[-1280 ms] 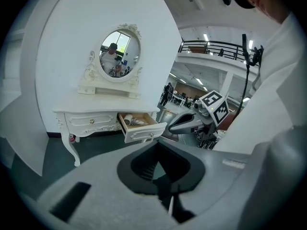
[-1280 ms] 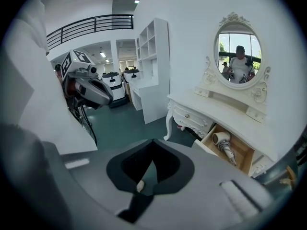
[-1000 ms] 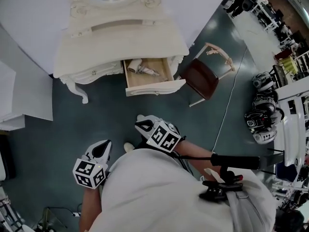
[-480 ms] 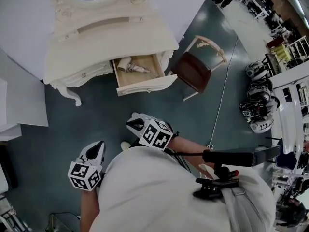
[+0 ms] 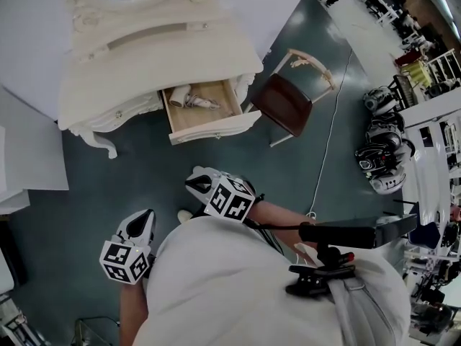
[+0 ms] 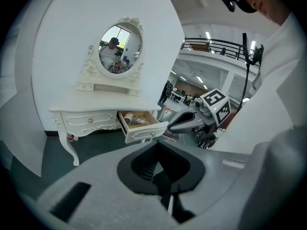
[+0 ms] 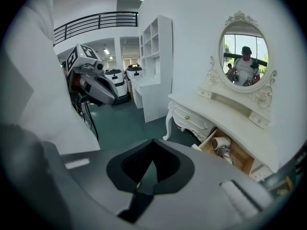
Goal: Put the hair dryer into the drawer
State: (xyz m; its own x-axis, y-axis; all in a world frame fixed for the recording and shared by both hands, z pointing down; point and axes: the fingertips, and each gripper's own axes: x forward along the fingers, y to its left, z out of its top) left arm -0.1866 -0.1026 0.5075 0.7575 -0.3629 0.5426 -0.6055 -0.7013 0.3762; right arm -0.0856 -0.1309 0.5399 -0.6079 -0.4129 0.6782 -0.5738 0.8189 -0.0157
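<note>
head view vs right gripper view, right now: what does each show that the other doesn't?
Head view only: the chair with a dark red seat beside the open drawer, the white cable on the floor, and the right gripper from outside.
Right gripper view only: the upper railing and a person reflected in the oval mirror.
Both: the dressing table, its open drawer, the hair dryer lying inside it, and the left gripper.
</note>
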